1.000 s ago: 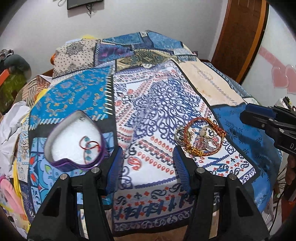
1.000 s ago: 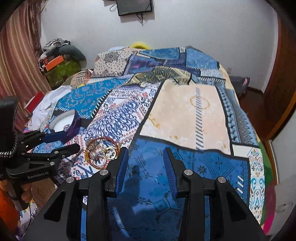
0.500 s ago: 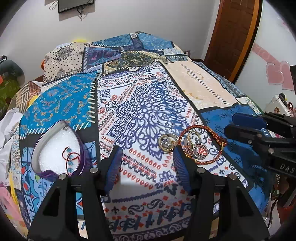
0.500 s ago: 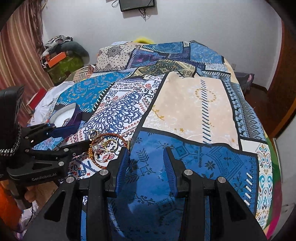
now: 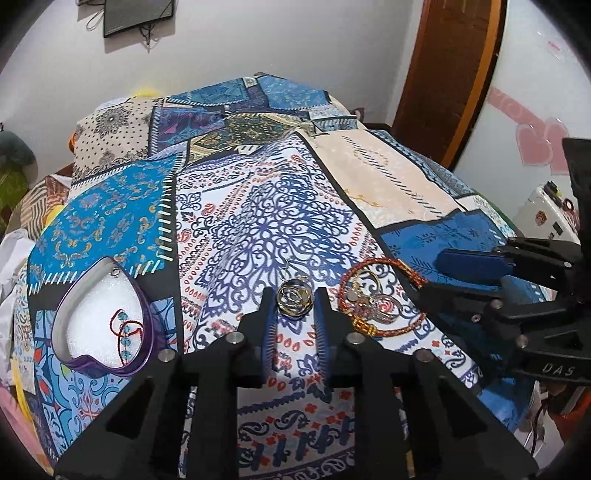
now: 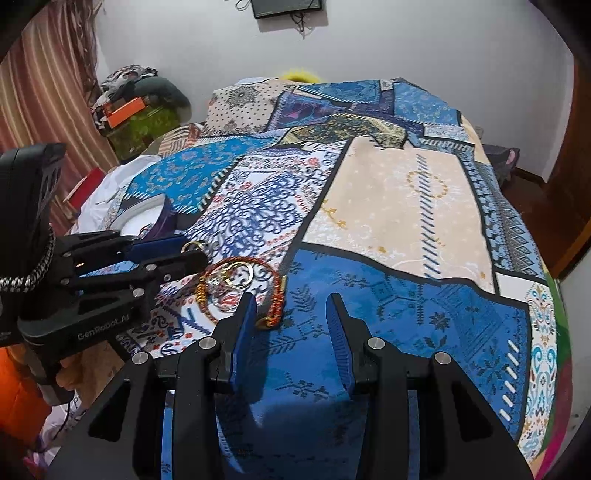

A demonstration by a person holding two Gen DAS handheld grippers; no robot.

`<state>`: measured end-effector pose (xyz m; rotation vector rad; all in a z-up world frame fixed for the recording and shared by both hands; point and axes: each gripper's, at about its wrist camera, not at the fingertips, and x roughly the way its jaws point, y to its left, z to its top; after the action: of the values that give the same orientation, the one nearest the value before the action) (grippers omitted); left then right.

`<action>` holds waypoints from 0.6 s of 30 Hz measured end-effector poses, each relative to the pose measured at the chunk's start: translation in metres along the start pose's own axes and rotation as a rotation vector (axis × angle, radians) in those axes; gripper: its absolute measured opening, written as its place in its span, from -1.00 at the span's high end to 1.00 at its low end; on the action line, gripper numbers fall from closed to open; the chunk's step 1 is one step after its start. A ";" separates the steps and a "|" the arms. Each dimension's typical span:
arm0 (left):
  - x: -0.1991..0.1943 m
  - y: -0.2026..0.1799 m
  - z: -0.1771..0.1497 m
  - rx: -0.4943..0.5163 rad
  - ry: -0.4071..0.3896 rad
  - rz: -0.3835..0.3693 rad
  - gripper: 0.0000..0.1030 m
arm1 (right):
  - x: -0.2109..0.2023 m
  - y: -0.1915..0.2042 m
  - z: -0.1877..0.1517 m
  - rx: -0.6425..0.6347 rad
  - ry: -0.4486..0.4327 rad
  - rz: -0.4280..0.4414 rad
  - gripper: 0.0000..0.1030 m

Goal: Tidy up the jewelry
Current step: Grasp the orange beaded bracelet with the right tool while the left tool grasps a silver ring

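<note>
A small cluster of gold and silver rings (image 5: pixel 294 301) lies on the patterned bedspread (image 5: pixel 258 221), and my left gripper (image 5: pixel 293 295) is closing on it, its pads at the rings' two sides. Seen from the right wrist, the left gripper (image 6: pixel 195 251) has a gold ring (image 6: pixel 194 245) at its tips. To the right of the rings lies a red-and-gold bracelet pile (image 5: pixel 376 295) (image 6: pixel 229 284). A purple heart-shaped box (image 5: pixel 147 332) (image 6: pixel 162 218) at the left holds a red string bracelet (image 5: pixel 123 325). My right gripper (image 6: pixel 291 301) (image 5: pixel 430 280) stands open and bare just right of the pile.
The bed runs back to a white wall with a dark screen (image 6: pixel 288 7). Clothes and an orange box (image 6: pixel 125 107) are piled at the far left by a striped curtain (image 6: pixel 44 92). A wooden door (image 5: pixel 454 74) stands to the right. A hand (image 6: pixel 70 373) holds the left gripper.
My left gripper has moved right from beside the heart box to the ring cluster, and its jaws have narrowed around it. The right gripper has stayed beside the bracelet pile.
</note>
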<state>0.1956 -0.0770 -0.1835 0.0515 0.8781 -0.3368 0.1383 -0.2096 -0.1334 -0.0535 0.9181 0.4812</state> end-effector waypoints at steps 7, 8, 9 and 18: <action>-0.006 -0.005 -0.002 0.020 -0.017 0.012 0.63 | 0.010 0.010 -0.001 -0.036 0.005 0.005 0.52; -0.008 -0.004 -0.002 0.018 -0.022 0.012 0.63 | 0.010 0.010 -0.001 -0.038 0.003 0.006 0.54; -0.010 -0.003 -0.002 0.016 -0.027 0.012 0.63 | 0.011 0.010 0.000 -0.037 0.001 0.007 0.57; -0.031 0.003 0.001 -0.001 -0.069 0.018 0.63 | 0.012 0.010 0.000 -0.019 -0.012 -0.007 0.86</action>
<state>0.1789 -0.0659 -0.1598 0.0461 0.8093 -0.3193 0.1403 -0.1961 -0.1412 -0.0713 0.9009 0.4833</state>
